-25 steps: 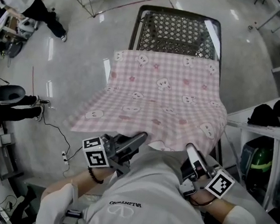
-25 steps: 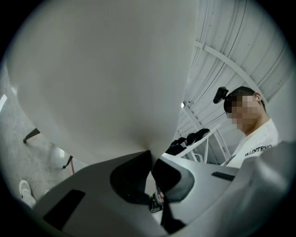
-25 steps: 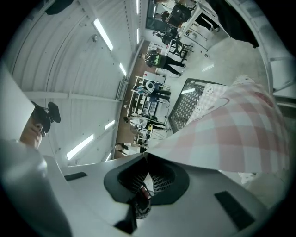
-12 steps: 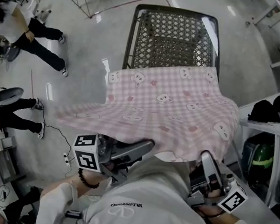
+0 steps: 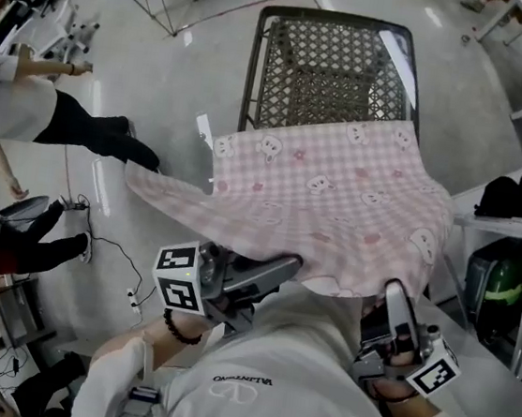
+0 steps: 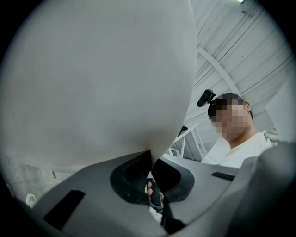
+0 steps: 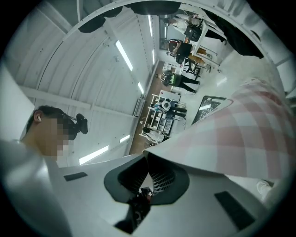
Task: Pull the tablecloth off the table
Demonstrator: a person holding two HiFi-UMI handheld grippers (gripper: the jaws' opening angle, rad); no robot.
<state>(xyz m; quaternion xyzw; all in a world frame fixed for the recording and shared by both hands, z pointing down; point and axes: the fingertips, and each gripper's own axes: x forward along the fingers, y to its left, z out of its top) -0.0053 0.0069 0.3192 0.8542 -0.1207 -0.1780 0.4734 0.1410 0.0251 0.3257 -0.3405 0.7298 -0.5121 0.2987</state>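
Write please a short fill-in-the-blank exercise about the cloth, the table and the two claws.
The checked tablecloth is white and ____.
The left claw and the right claw are both ____ (open/shut) on its edge.
The far part of the table is ____ (covered/bare).
Missing words: pink; shut; bare.

Count | cloth (image 5: 338, 198): 1 | table (image 5: 330, 65): 1 | grippers: 2 (left gripper (image 5: 287, 265), right gripper (image 5: 394, 293)) | marker cubes: 2 (left cube (image 5: 180, 279), right cube (image 5: 436, 371)) | bystanders clearly seen: 2 (standing bystander (image 5: 36, 114), seated bystander (image 5: 34, 246)) | bracelet (image 5: 176, 330): 1
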